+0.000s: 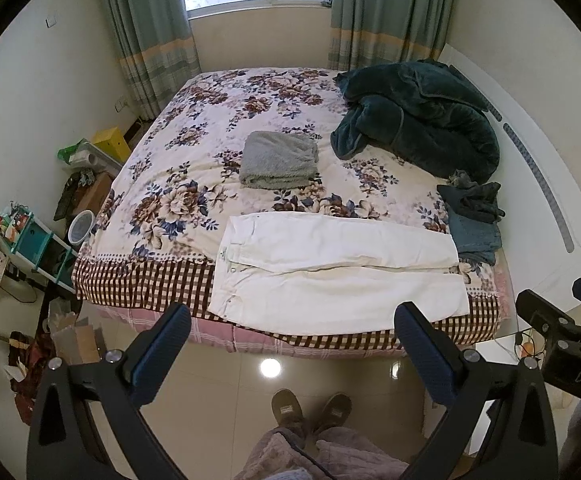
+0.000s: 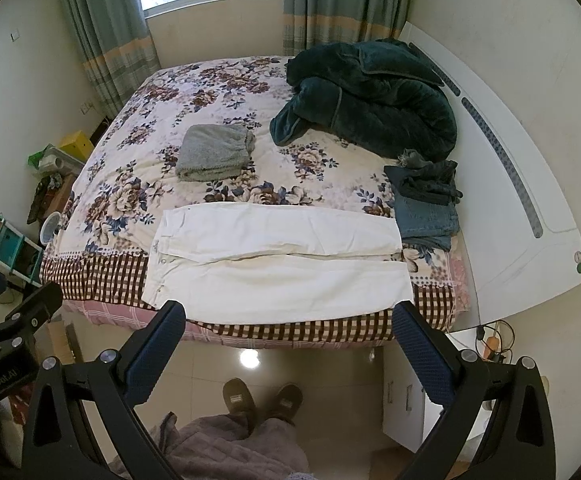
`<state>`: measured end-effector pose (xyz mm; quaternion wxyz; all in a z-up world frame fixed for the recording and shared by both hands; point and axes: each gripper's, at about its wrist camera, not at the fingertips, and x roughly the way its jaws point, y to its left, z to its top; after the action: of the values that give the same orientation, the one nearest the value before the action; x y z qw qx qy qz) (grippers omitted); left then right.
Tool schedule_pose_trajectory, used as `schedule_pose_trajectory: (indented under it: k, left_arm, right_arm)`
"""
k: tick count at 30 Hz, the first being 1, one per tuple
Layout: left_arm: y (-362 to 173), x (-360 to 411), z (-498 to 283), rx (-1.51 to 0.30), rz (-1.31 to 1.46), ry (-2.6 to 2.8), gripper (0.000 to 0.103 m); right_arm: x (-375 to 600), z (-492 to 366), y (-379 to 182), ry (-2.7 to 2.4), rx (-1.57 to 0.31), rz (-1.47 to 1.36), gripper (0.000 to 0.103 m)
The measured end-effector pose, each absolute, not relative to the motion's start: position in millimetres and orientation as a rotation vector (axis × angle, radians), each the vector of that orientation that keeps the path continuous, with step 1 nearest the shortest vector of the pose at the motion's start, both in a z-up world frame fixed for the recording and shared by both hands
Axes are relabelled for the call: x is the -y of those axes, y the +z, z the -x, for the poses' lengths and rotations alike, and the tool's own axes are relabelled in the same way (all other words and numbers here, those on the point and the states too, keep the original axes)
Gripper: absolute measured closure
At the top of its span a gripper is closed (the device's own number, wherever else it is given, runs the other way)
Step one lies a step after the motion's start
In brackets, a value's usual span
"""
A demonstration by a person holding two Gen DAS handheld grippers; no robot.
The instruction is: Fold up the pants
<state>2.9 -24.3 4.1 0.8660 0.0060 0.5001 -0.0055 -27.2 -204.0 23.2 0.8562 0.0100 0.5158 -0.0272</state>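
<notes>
Jeans (image 2: 426, 216) partly under dark clothes (image 2: 430, 180); shelf (image 1: 22, 236) clutter too small to ID.

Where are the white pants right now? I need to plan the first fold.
In both views the white pants lie flat along the bed's near edge, waistband left, folded jeans at the leg ends.

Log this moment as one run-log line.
stage: pre-grasp | white pants flat on bed, unfolded | left gripper open, clear | right gripper open, clear
</notes>
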Motion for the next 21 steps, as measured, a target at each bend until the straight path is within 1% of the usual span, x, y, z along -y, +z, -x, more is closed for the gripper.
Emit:
schedule_pose_trajectory:
  k: [21]
  left_arm:
    - [19.2, 31.6, -18.8, -1.039, -0.005, -0.007, 0.0]
  right_arm:
    - [198.9, 29.1, 23.5, -0.056, -1.08, -0.022, 0.0]
